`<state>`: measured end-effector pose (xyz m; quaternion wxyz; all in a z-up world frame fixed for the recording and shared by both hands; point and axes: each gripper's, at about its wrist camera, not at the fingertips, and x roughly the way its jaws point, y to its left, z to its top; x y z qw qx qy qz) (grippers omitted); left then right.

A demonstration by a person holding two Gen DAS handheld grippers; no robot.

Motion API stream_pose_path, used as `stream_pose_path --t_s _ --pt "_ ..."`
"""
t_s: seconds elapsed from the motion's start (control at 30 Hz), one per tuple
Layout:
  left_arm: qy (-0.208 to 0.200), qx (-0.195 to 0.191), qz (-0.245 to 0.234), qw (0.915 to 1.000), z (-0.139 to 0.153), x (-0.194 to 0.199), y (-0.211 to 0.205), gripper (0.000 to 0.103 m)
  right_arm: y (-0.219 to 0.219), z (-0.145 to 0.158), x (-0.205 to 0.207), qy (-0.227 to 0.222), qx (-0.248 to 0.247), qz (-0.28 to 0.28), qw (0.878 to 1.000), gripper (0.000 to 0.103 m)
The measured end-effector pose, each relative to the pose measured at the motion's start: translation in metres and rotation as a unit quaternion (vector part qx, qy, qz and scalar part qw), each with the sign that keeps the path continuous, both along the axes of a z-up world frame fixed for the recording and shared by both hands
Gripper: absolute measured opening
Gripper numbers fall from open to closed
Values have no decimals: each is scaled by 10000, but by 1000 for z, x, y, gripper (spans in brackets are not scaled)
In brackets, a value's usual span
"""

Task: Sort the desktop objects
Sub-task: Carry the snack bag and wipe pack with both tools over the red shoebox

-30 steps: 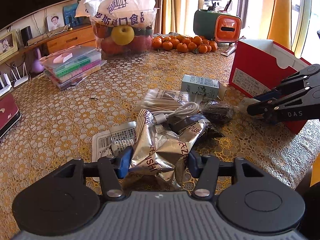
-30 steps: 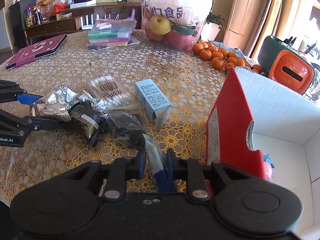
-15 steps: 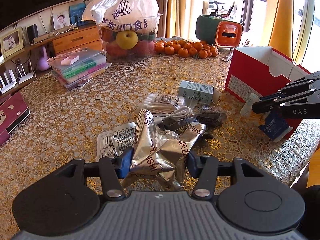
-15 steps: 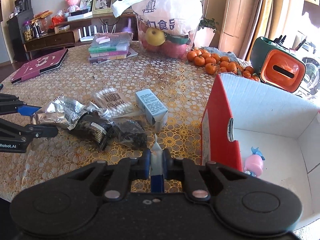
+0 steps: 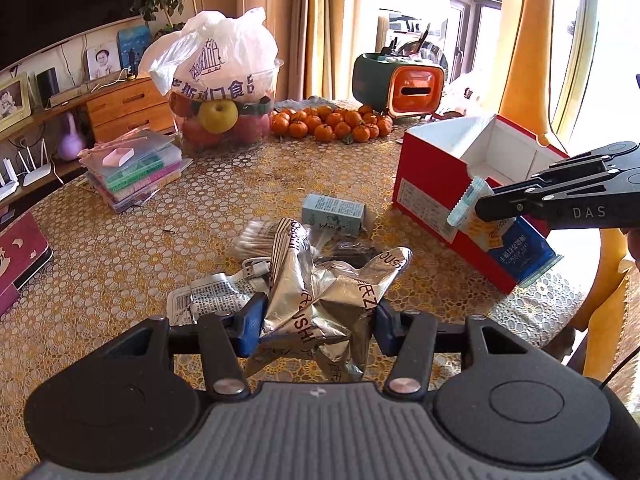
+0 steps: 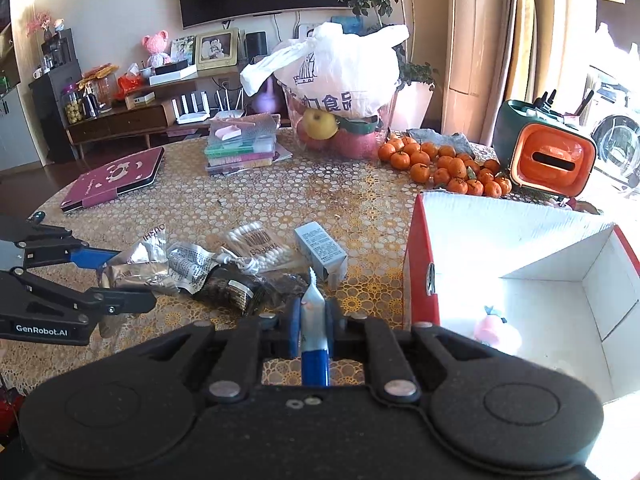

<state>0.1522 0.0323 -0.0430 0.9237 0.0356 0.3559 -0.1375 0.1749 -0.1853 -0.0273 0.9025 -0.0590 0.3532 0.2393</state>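
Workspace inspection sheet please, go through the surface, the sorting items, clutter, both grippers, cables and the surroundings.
Surface: round table under a gold lace-pattern cloth.
Job's things: red box, open, a pink toy inside; silver foil bag; blue packet; cotton swabs; small pale-blue carton; dark pouch.
Clutter: fruit bowl under a plastic bag, tangerines, stacked cases, maroon tablet case, green-orange holder.
Grippers: left gripper shut on the silver foil bag; right gripper shut on the blue packet, beside the box.
Cables: white cable in the pile.
Surroundings: television, sideboard, curtains.
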Motion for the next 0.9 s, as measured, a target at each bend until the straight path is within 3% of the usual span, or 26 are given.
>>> stream_pose_path --t_s 0.47,0.9 --pt "-321 -77 -515 9981 48 -23 -52 53 -33 41 -36 -349 281 -53 9990 12" --pt "-472 -61 -1029 9935 69 -15 -111 53 -76 63 -36 -585 280 -404 9971 12"
